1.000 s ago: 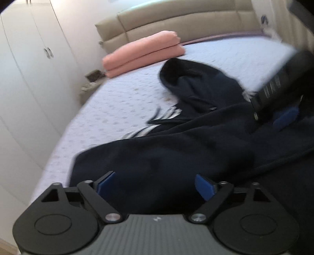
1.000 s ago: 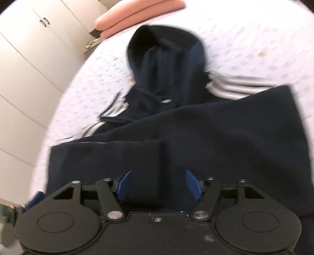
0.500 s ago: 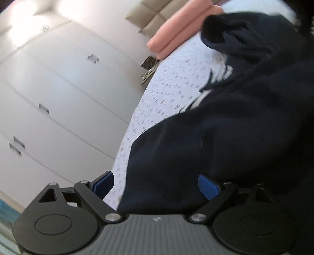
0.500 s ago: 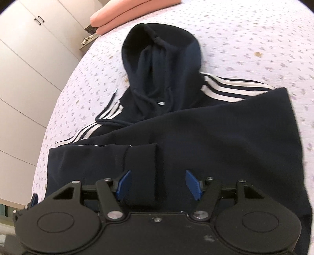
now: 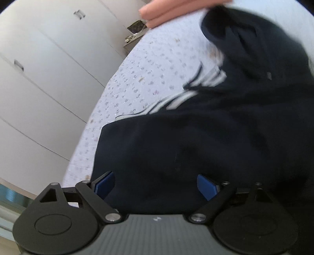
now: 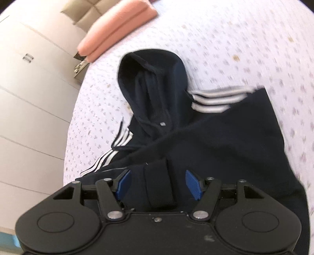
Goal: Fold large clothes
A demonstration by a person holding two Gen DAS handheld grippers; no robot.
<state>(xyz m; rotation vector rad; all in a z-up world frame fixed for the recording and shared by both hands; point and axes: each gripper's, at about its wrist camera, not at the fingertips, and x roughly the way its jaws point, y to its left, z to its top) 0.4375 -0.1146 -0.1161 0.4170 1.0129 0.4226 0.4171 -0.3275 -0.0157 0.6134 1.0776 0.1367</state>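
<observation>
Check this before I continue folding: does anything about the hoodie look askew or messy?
Slightly. The navy hoodie lies partly folded on the bed, but its hood is bunched and leaning left, and a drawstring trails loose onto the sheet. No damage shows.

A bed (image 6: 225, 43) in pale speckled sheet fills the room; white wardrobe doors (image 5: 39, 82) at nine o'clock, beige padded headboard (image 6: 82, 9) at eleven.

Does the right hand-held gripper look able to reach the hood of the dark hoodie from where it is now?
Probably yes. The right hand-held gripper is open over a folded sleeve cuff, and the hood lies flat further up the bed. Only the hoodie's own fabric lies between them; nothing else blocks the way.
</observation>
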